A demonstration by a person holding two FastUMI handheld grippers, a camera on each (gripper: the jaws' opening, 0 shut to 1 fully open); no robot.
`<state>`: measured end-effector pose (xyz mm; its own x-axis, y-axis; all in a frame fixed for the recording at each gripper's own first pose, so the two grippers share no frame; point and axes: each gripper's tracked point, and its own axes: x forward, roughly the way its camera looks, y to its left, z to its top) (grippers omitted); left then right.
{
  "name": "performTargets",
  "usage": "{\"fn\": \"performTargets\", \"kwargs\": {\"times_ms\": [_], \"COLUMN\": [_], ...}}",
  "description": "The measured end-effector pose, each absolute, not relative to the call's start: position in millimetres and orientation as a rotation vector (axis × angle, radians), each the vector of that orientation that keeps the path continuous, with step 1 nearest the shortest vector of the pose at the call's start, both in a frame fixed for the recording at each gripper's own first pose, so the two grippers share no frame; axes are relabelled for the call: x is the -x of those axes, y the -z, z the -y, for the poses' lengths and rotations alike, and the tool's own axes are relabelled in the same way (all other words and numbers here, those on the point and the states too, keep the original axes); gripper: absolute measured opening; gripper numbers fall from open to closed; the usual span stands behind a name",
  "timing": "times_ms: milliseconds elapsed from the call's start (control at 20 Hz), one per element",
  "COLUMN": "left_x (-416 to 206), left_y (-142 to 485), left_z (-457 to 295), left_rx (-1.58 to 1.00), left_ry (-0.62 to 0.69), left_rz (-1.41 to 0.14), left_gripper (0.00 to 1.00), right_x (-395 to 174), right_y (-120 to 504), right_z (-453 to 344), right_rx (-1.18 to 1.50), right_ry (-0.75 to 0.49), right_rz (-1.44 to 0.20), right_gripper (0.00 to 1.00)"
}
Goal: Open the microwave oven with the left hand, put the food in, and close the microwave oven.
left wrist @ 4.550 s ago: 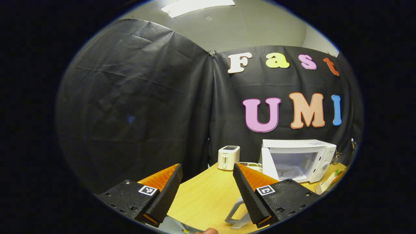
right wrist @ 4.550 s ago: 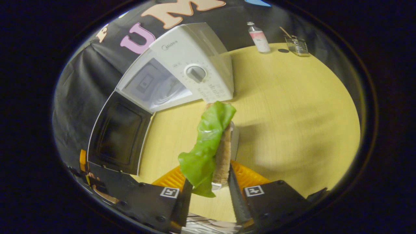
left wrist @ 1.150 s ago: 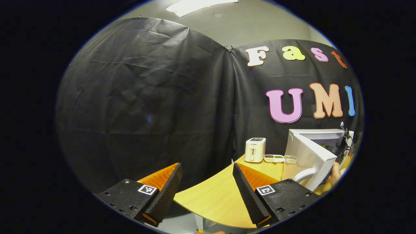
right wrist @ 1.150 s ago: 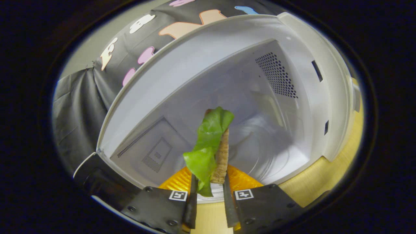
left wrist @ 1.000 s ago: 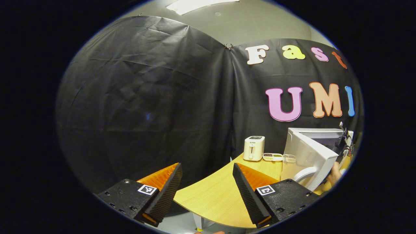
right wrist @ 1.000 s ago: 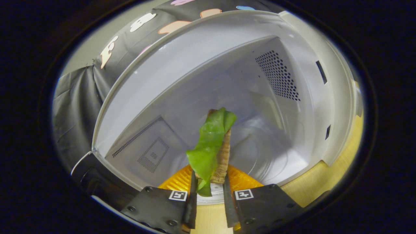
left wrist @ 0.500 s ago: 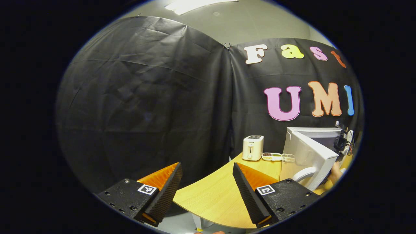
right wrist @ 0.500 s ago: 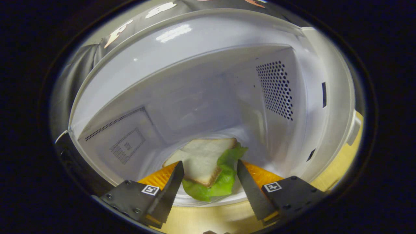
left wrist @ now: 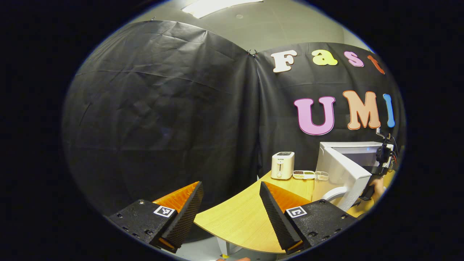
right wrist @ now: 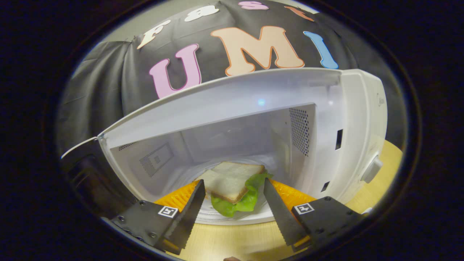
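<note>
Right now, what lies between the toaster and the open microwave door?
In the left gripper view, a small divided dish sits on the table between the toaster and the microwave door.

White toaster [left wrist: 282,165] on wooden table [left wrist: 235,221], small tray [left wrist: 304,175] beside it (contents unclear)

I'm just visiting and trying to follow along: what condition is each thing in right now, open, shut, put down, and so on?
Microwave: open, its door swung out wide.
Sandwich: lying flat inside the microwave, released.
Right tool: open, empty, in front of the sandwich.
Left tool: open, empty, over the table edge.
Toaster: standing upright on the table.
</note>
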<state>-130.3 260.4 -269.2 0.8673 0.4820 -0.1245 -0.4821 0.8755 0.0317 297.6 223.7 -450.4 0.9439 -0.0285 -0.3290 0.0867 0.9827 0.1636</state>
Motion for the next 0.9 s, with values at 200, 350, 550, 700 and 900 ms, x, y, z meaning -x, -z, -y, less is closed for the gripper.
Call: {"fn": "performTargets", "kwargs": {"times_ms": [200, 350, 550, 700, 900], "left_x": [143, 145, 136, 127, 117], "left_y": [262, 261, 270, 278, 285], "left_z": [-261, -257, -248, -242, -236], "left_rx": [-0.008, -0.009, 0.016, 0.048, 0.069], "left_ry": [-0.521, -0.516, -0.480, -0.462, -0.443], "left_rz": [-0.119, -0.119, -0.141, -0.156, -0.167], "left_gripper": [0.95, 0.92, 0.95, 0.95, 0.90], "right_x": [-270, -241, -196, -164, -133], "right_y": [432, 413, 383, 360, 317], "right_z": [-220, -211, -185, -149, -86], "right_rx": [-0.175, -0.166, -0.133, -0.102, -0.103], "right_ry": [0.008, -0.026, -0.072, -0.084, -0.053], "right_rz": [-0.326, -0.310, -0.278, -0.276, -0.226], "right_gripper": [0.92, 1.00, 1.00, 1.00, 0.92]}}
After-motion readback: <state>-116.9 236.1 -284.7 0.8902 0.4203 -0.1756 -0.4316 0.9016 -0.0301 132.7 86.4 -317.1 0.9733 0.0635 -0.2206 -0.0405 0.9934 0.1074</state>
